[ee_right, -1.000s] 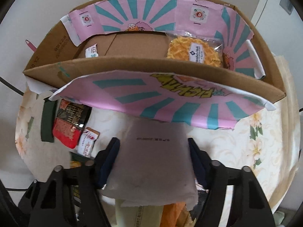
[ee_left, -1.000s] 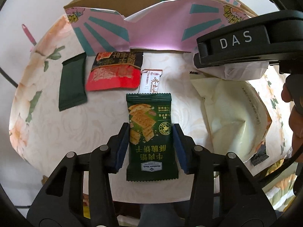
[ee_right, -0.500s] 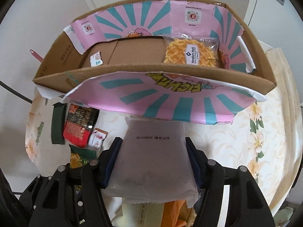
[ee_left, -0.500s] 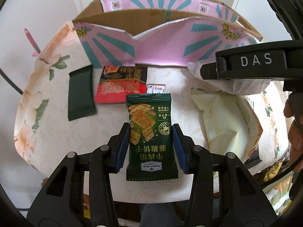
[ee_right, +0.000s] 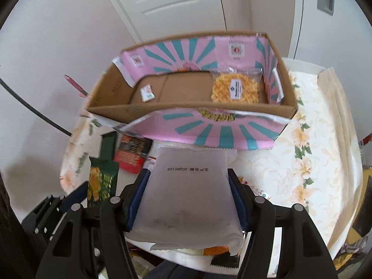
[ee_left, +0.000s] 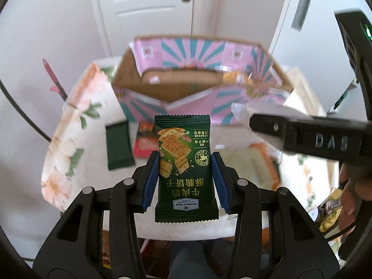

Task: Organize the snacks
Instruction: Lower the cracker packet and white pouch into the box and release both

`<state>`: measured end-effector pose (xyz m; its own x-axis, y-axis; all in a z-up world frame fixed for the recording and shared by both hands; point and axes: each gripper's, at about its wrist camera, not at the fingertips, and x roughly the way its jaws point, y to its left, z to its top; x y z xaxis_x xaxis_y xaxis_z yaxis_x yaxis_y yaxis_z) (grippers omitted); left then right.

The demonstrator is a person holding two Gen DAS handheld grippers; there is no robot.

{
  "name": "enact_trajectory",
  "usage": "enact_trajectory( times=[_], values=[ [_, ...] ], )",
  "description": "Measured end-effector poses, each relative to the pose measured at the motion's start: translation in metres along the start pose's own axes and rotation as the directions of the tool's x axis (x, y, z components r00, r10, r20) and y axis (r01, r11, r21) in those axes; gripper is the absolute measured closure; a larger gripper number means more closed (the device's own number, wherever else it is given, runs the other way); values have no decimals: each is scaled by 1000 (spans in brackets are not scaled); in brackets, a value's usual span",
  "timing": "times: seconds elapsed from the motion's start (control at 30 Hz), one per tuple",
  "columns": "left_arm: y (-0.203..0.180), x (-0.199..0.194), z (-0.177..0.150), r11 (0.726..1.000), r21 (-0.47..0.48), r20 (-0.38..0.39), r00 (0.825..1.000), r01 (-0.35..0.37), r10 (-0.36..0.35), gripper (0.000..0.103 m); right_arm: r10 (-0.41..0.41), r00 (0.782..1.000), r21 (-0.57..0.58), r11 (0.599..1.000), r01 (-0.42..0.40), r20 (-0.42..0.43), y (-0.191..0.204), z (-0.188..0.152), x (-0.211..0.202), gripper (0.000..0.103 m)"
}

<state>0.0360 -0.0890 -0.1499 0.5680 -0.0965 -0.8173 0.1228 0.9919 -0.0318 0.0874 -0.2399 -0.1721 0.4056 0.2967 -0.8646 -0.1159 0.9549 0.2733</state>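
tabletop: had a cream floral cloth on it, with the box at the far side and loose snacks in front of it.
cardboard box: open top, pink-and-teal sunburst liner folded over the walls, sat at the back of the tabletop near the white door.
left claw: clamped on the green cracker packet, blue pads pressed on both long edges, packet lifted clear of the cloth.
right claw: closed on the white pouch, gripping both its sides, hanging just in front of the box's near wall.
white pouch: plain back side up with a printed date line, held above the cloth, lower than the box rim.
green cracker packet: held upright-ish in the left wrist view, cracker picture facing the camera, short of the box.
waffle pack: clear wrapper, lying inside the box at the right end.
red-and-black packet: flat on the cloth below the box front.
dark green sachet: on the cloth, just left of the red one.
small white sachet: inside the box, left end of the floor.
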Motion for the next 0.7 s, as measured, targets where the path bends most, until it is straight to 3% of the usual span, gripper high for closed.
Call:
enact_trajectory(
  times=[0.17, 0.37, 0.7],
  values=[
    [-2, -21, 32, 999, 3, 57, 998, 35, -35, 62, 36, 996, -16, 999, -34, 81, 0, 10, -35, 43],
    [12, -10, 74, 997, 7, 73, 994, 75, -76, 62, 28, 984, -43, 999, -21, 174, 2, 33, -56, 43],
    [56, 59, 154, 986, 69, 4, 989, 150, -151, 62, -28, 972, 79, 997, 9, 232, 7, 83, -37, 43]
  ],
)
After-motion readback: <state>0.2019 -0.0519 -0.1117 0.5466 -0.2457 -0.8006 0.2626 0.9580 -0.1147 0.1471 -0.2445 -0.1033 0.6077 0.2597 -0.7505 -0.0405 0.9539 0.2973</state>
